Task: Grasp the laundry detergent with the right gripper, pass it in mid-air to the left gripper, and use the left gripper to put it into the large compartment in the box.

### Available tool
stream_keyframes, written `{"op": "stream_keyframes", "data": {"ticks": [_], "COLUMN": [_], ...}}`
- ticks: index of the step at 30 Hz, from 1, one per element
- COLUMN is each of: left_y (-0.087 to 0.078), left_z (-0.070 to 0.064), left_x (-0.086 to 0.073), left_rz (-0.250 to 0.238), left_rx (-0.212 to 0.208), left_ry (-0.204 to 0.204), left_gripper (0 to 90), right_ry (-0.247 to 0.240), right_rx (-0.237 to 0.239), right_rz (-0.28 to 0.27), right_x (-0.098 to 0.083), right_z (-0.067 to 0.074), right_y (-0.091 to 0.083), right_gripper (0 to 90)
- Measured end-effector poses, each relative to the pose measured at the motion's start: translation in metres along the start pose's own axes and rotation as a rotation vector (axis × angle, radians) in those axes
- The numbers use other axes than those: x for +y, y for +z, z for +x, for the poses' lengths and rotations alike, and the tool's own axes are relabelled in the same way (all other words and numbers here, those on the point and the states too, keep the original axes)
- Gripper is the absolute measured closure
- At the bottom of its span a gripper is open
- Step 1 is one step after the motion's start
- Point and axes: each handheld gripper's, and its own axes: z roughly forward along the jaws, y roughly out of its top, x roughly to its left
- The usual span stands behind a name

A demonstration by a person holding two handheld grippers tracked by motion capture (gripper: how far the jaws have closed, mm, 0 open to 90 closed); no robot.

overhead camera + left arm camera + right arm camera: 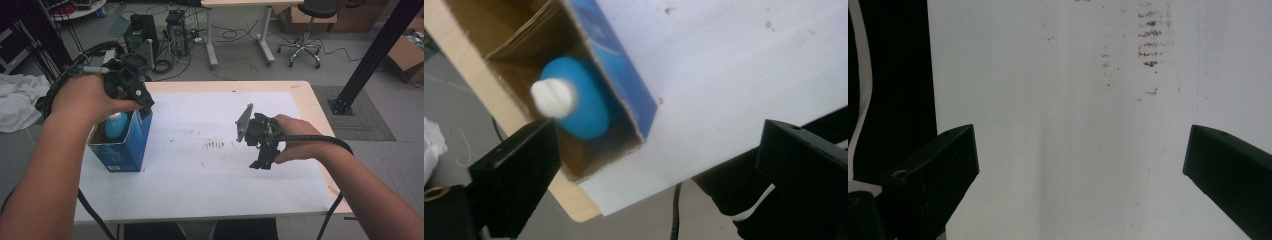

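High view: left gripper point(134, 92), jaws wide and empty, above the blue bottle point(116, 125) standing in the blue box point(125, 150) at the desk's point(300, 100) left edge. Placement appears complete; next, withdraw clear. Right gripper point(262, 150) hangs open, empty.

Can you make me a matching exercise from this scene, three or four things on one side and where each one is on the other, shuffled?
Things:
1. blue bottle
2. blue box
3. left gripper
4. right gripper

Places:
A. at the table's left edge
B. over the white sheet, right of the middle
C. inside the box
D. above the box's open top

Pairs: 1-C, 2-A, 3-D, 4-B
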Motion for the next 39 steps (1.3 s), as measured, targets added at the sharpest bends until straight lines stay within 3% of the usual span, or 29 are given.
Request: {"op": "stream_keyframes", "data": {"ticks": [6,9,10,12,16,18,20,27,39], "left_y": [-0.002,-0.003,-0.002,0.003,0.016,0.023,0.027,0.039,0.052], "left_z": [-0.020,-0.036,-0.039,-0.048,-0.071,-0.081,-0.088,-0.099,-0.102], "left_x": [0.005,0.008,0.008,0.009,0.005,0.004,0.005,0.007,0.006], "left_rz": [-0.047,-0.107,-0.114,-0.087,-0.015,0.005,0.011,0.024,0.019], "left_rx": [-0.022,-0.010,-0.014,-0.050,-0.046,-0.063,-0.053,-0.085,-0.126], "left_ry": [0.154,0.299,0.330,0.425,0.688,0.777,0.811,0.897,0.927], "left_gripper": [0.1,0.1,0.1,0.1,0.1,0.1,0.1,0.1,0.1], "right_ry": [0.018,0.020,0.022,0.026,0.023,0.025,0.026,0.040,0.036], "right_rx": [-0.003,-0.003,-0.002,-0.003,0.000,0.005,0.006,0.016,0.003], "right_rz": [-0.004,-0.003,-0.001,0.000,0.015,0.023,0.028,0.033,0.045], "right_x": [-0.005,-0.007,-0.007,-0.008,-0.009,-0.009,-0.009,-0.010,-0.008], "right_z": [-0.001,-0.002,-0.002,-0.002,-0.003,-0.002,-0.002,-0.004,-0.005], "right_y": [-0.002,-0.003,-0.003,-0.003,-0.003,-0.002,-0.001,0.000,-0.002], "right_gripper": [0.8,0.7,0.7,0.7,0.8,0.8,0.8,0.7,0.8]}}
